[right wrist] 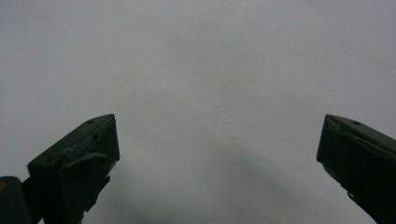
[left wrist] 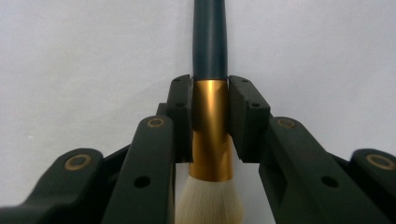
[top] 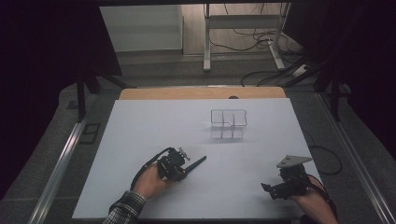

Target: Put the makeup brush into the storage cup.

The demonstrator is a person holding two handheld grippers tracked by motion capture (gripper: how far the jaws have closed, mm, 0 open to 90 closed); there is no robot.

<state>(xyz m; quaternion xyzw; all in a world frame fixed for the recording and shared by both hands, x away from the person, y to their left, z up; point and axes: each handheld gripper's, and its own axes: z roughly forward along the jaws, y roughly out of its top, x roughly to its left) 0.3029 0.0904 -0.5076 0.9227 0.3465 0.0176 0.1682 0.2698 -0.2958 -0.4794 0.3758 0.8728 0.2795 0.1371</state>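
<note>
My left gripper (top: 183, 171) lies low on the white table at the front left, shut on a make-up brush (top: 196, 164). In the left gripper view the gripper (left wrist: 210, 93) clamps the brush's gold ferrule (left wrist: 211, 135). The dark blue handle (left wrist: 209, 37) runs straight ahead, and the white bristles (left wrist: 209, 205) point back toward the camera. My right gripper (top: 268, 189) rests at the front right, pointing left. In the right gripper view the right gripper (right wrist: 217, 135) is wide open, with bare white surface between its jaws.
A clear plastic organiser (top: 228, 123) with several compartments stands on the white table top (top: 140, 135) toward the back, right of centre. A wooden edge (top: 201, 93) borders the far side. Beyond it are a desk frame (top: 243, 32) and cables on the floor.
</note>
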